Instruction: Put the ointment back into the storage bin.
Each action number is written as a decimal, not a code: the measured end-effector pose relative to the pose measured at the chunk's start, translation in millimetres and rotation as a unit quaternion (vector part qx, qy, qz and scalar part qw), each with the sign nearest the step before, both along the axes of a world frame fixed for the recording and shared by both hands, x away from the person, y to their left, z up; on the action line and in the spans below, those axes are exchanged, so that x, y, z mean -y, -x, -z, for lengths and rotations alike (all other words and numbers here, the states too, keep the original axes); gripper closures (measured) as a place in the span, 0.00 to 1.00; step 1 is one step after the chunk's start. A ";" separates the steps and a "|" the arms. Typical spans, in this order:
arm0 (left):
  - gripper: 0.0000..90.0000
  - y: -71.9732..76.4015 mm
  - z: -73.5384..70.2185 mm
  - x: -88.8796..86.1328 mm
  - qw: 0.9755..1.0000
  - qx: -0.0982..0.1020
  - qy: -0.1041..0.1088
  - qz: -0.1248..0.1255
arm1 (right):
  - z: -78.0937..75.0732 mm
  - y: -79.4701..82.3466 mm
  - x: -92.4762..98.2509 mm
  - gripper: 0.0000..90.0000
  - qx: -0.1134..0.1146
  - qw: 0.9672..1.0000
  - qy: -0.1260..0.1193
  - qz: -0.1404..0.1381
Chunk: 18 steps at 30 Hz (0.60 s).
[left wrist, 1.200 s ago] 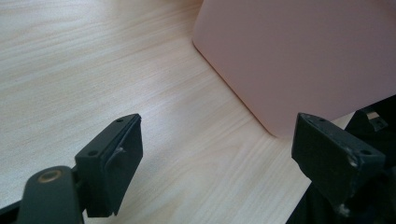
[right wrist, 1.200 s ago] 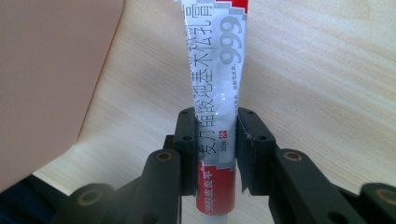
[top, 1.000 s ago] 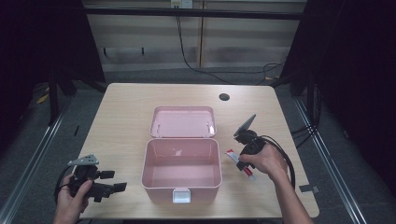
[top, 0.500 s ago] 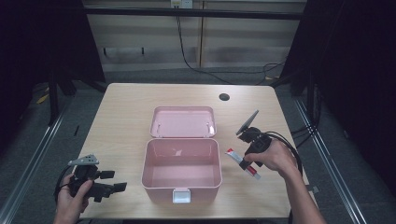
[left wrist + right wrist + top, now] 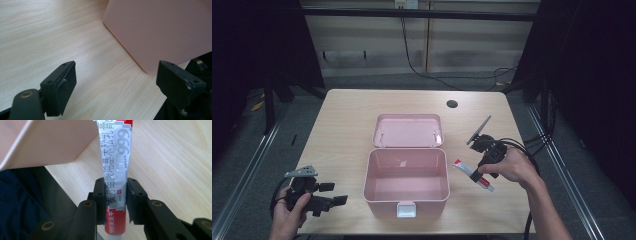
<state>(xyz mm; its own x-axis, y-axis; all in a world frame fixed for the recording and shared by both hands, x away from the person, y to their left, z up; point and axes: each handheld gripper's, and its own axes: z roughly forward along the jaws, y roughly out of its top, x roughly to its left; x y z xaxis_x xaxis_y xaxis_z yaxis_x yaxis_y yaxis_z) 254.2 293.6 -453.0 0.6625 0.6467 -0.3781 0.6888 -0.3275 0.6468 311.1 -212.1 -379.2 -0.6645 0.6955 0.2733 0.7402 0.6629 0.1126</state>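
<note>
Our right tongs (image 5: 113, 202) are clenched on a red-and-silver tube (image 5: 113, 167), both jaws pressed to its sides near the red end; its far end is cut off at the top of the right gripper view, and the small print we cannot read. In the high view the tube (image 5: 473, 175) is low over the table (image 5: 342, 115), just right of the pink box (image 5: 406, 182). Our left tongs (image 5: 319, 197) are released, jaws wide apart and empty, near the box's left side (image 5: 160, 30). The box is open, its lid (image 5: 408, 131) laid back; we see nothing inside it.
</note>
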 end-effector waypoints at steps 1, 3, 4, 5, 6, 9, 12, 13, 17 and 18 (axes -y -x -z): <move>0.18 0.0 0.1 0.0 1.000 0.000 -0.001 0.000 | -1.6 1.0 -1.5 0.80 -0.001 1.000 0.000 -0.004; 0.18 0.0 0.0 0.0 1.000 0.000 0.000 0.000 | -7.5 2.2 -4.2 0.80 0.007 1.000 0.009 -0.015; 0.18 0.0 0.0 -0.1 1.000 0.001 0.000 0.001 | -10.4 2.6 -5.0 0.80 0.005 1.000 0.008 -0.017; 0.18 0.0 -0.1 -0.1 1.000 0.001 0.000 0.001 | -12.7 3.0 -5.6 0.80 0.008 1.000 0.006 -0.019; 0.18 0.0 -0.1 -0.2 1.000 0.001 0.000 0.001 | -15.1 3.4 -6.1 0.80 0.011 1.000 0.007 -0.022; 0.18 -0.1 -0.1 -0.2 1.000 0.001 0.000 0.001 | -20.1 4.4 -7.1 0.80 0.015 1.000 0.009 -0.024; 0.18 -0.1 -0.1 -0.4 1.000 0.001 -0.001 0.001 | -27.8 5.0 -6.3 0.80 0.020 0.999 0.015 -0.026; 0.18 -0.1 -0.1 -0.4 1.000 0.001 -0.001 0.001 | -27.8 5.0 -6.3 0.80 0.020 0.999 0.015 -0.026; 0.18 0.0 0.0 0.0 1.000 0.000 0.000 0.000 | -41.2 7.1 -3.8 0.80 0.032 0.999 -0.002 -0.038; 0.18 -0.1 0.0 0.0 1.000 0.000 0.000 0.000 | -44.1 7.8 -3.4 0.80 0.034 0.998 0.000 -0.043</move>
